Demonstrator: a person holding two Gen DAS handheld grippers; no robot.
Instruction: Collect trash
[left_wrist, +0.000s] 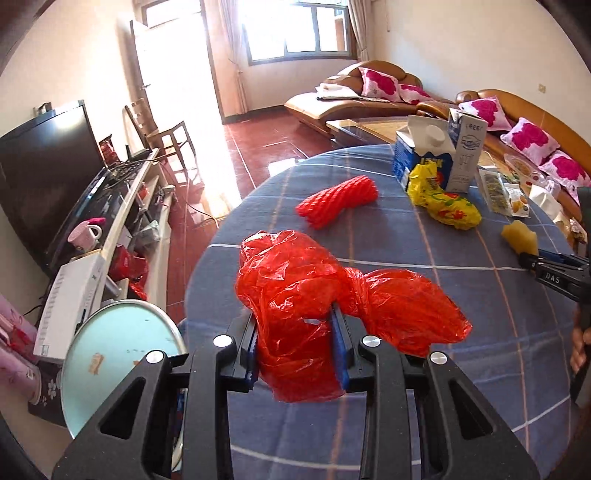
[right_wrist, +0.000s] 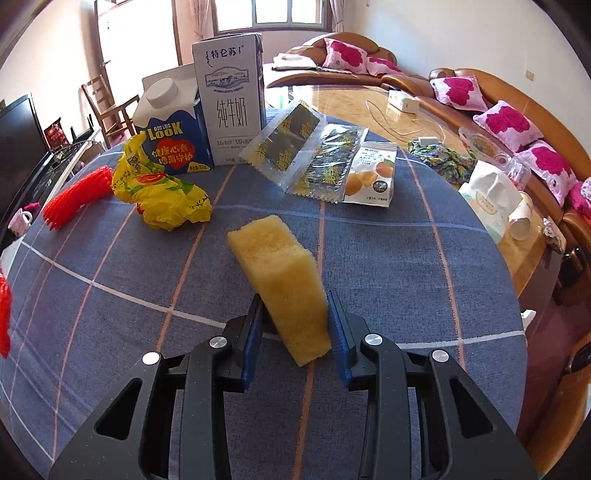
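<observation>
The left gripper (left_wrist: 295, 347) pinches a crinkly red plastic bag (left_wrist: 332, 295), its blue pads pulled in narrow on the bag's bunched part. The rest of the bag looks to sag onto the blue checked tablecloth (left_wrist: 480, 387). The right gripper (right_wrist: 295, 328) holds a yellow sponge (right_wrist: 280, 280) between its pads, squeezed close on the sponge's lower end, while the top end sticks up and leans away.

So two bits of trash are in hand, one for each gripper. Nothing shows that any trash is put away yet, and I cannot see a bin in either view.

Plenty is left on the table: a red foam net (left_wrist: 338, 201), a scrunched yellow bag (right_wrist: 162, 195), a blue milk carton (right_wrist: 171, 129) and a tall white milk box (right_wrist: 231, 99) standing side by side, and some snack packets (right_wrist: 321, 162). The job looks like it has only just begun.
</observation>
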